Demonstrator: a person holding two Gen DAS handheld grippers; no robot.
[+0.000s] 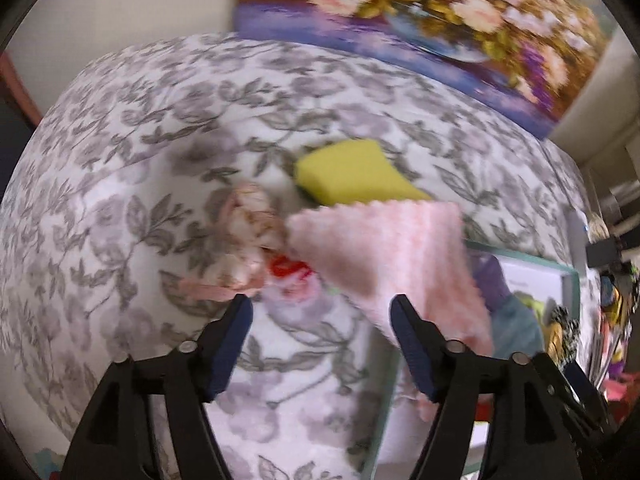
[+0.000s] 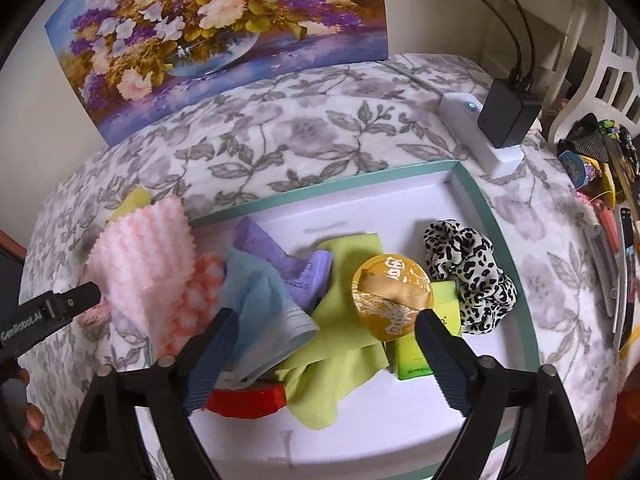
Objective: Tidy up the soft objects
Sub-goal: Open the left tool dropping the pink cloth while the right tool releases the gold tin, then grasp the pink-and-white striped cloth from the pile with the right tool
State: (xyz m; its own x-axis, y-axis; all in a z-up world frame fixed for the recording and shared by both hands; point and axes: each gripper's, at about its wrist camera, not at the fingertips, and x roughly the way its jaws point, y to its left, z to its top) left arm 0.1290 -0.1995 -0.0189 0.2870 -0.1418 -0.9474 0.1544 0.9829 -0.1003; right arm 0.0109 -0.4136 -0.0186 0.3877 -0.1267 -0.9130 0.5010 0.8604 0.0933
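- Inside the teal-rimmed white tray (image 2: 472, 196), near its left wall, a light blue cloth (image 2: 260, 304) overlaps a lilac cloth (image 2: 288, 264) and a lime cloth (image 2: 340, 344).
- A leopard-print scrunchie (image 2: 468, 276) lies by the tray's right wall, beside a round gold pad (image 2: 392, 296).
- A pink ribbed cloth (image 2: 140, 264) drapes over the tray's left rim onto the floral blanket (image 2: 320, 136).
- The right gripper (image 2: 324, 340) hovers over the cloths, jaws apart, gripping nothing.
- The left gripper (image 1: 322, 320) is spread wide and empty beside the pink cloth's edge.

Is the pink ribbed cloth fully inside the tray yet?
No. The pink ribbed cloth drapes over the tray's teal rim, partly on the floral cover.
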